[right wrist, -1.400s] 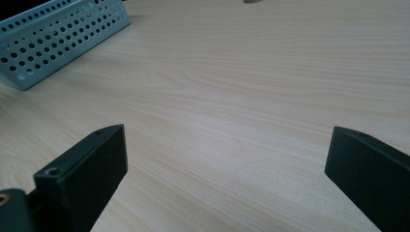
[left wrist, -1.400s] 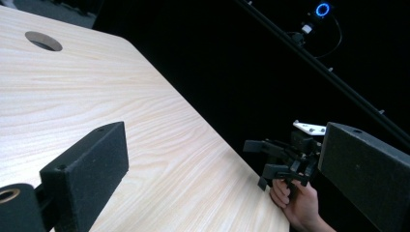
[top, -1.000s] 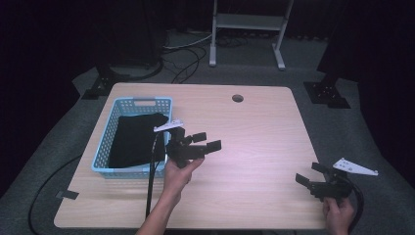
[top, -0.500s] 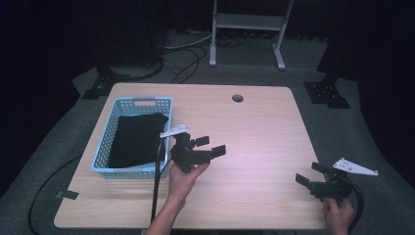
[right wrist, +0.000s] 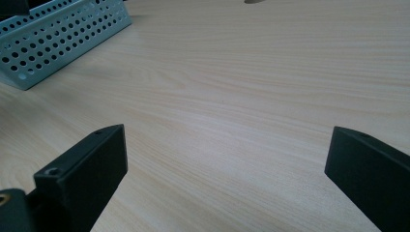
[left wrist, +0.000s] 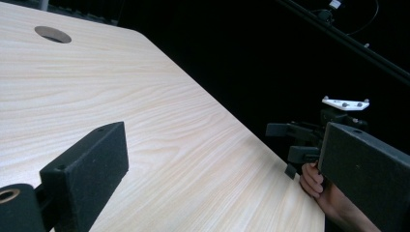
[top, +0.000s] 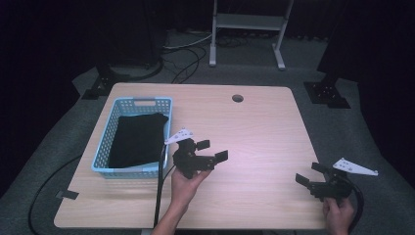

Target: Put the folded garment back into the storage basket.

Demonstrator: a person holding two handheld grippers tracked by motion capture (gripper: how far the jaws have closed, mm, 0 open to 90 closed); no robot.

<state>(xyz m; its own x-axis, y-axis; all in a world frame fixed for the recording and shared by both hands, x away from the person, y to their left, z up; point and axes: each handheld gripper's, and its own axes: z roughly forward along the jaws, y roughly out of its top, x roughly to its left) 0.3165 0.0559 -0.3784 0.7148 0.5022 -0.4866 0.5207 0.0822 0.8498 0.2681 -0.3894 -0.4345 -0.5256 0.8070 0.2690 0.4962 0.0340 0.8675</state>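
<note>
Although neither gripper holds anything, the thing nearest the work is the black cloth [top: 138, 138] lying folded in the blue basket [top: 100, 169] at the left middle of the high view. The left gripper [top: 211, 151] hovers just right of the basket, near the centre of the frame, with its jaws spread wide and nothing between them; its own view looks across bare wooden table [left wrist: 145, 125] toward the far edge. The right gripper [top: 311, 175] sits low at the lower right corner of the table, jaws likewise wide apart over bare wood, with the perforated basket wall [right wrist: 58, 34] at the upper left of its view. I judge the cloth soft, light and limp: it will sag and unfold once lifted, and cannot break or slip much against the foam-like jaw faces. A good hold would be a pinch on an upper folded edge or a corner near the basket's right wall, taking several layers at once so the bundle comes up together rather than trailing against the rim.
</note>
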